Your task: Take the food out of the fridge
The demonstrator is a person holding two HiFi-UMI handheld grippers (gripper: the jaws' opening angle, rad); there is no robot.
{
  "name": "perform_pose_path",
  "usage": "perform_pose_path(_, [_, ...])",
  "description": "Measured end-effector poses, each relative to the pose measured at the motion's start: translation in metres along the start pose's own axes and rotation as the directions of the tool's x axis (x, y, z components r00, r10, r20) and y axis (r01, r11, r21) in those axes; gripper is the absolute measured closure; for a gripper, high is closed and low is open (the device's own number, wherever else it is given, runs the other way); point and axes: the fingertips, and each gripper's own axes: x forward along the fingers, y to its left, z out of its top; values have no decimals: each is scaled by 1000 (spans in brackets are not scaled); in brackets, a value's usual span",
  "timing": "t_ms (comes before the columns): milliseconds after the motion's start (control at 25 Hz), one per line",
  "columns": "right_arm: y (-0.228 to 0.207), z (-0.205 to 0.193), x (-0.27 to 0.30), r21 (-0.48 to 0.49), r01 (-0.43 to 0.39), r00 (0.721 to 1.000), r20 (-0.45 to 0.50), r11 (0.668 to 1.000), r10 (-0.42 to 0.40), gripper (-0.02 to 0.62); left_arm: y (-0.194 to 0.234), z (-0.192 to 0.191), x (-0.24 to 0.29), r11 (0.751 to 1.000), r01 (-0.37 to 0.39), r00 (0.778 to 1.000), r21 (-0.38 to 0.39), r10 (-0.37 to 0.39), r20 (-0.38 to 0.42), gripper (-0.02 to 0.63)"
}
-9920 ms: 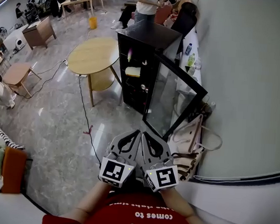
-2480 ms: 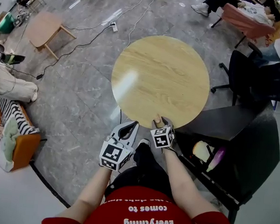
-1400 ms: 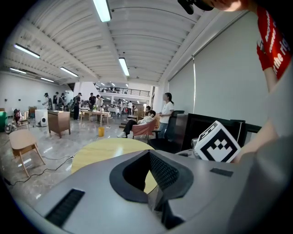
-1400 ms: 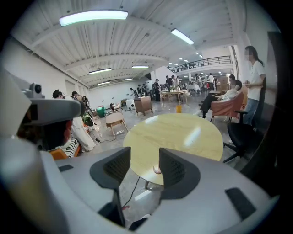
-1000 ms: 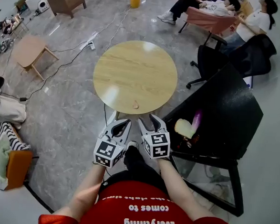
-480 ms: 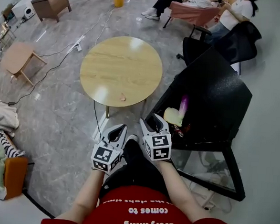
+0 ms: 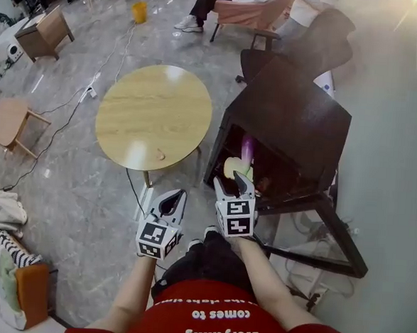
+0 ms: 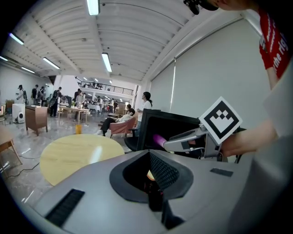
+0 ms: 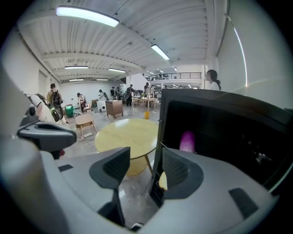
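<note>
1. At right stands a black fridge, its door swung open toward the near side. A round wooden table is to its left.
2. The food is inside the fridge at the left of the opening: a purple item, with a pale yellow item just nearer.
3. The right gripper has its jaws wide apart with nothing between the pads. Its tips point into the opening, just short of the pale yellow item, and no contact is seen.
4. The left gripper has its jaws together and is empty. It sits left of and nearer than the right gripper, outside the fridge.
5. A small pale item lies near the table's near edge.
</note>
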Motion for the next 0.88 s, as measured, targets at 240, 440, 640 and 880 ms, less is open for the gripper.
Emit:
perform_pose_path(240, [-44,-12,-5,10,98,992,-76,995,-97,368,-12,7,16,1000,14,1000,3,-14,-13,600])
perform_pose_path(440, [-77,-10,2,35,150,984,-100,988,-146,344,-22,15,31,999,17,1000,30,-16,-8,600])
perform_pose_path(640, [-97,-13,26,81,173,976,-151,982,-159,333,-36,18,38,1000,23,1000,17,-23,-14,600])
perform_pose_path(880, [-108,-19,50,133,174,969,-200,976,-146,333,-43,15,40,1000,18,999,22,-17,-27,600])
